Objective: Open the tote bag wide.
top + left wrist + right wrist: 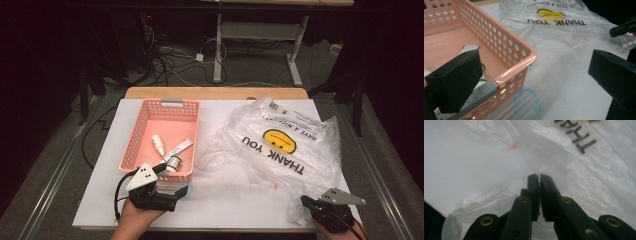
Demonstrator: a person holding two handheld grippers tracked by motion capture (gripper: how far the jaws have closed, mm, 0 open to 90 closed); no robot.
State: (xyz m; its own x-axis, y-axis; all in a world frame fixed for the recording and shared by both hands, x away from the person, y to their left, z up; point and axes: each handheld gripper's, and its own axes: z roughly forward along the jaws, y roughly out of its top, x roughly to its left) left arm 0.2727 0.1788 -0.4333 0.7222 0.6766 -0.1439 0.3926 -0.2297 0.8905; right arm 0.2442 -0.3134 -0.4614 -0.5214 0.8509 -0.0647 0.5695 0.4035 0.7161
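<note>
A pink perforated basket [170, 103] stands on the white table cover and holds a white dropper bottle [158, 144], a flat tube [179, 147] and a small green-and-white roll [174, 162]. My left gripper [175, 180] is open at the basket's near right corner [519, 47]: one jaw is over the inside, the other is out over the table. A crumpled clear "THANK YOU" plastic bag [280, 145] lies to the right. My right gripper [304, 200] is at the bag's near corner, its jaws [539, 176] pressed together with the film [586, 170] seemingly pinched at the tips.
A faint clear blue round lid [527, 102] lies on the table just in front of the basket. The table's front edge runs close to both hands. The right gripper [621, 28] shows far off in the left gripper view. Cables and desk legs stand on the floor beyond.
</note>
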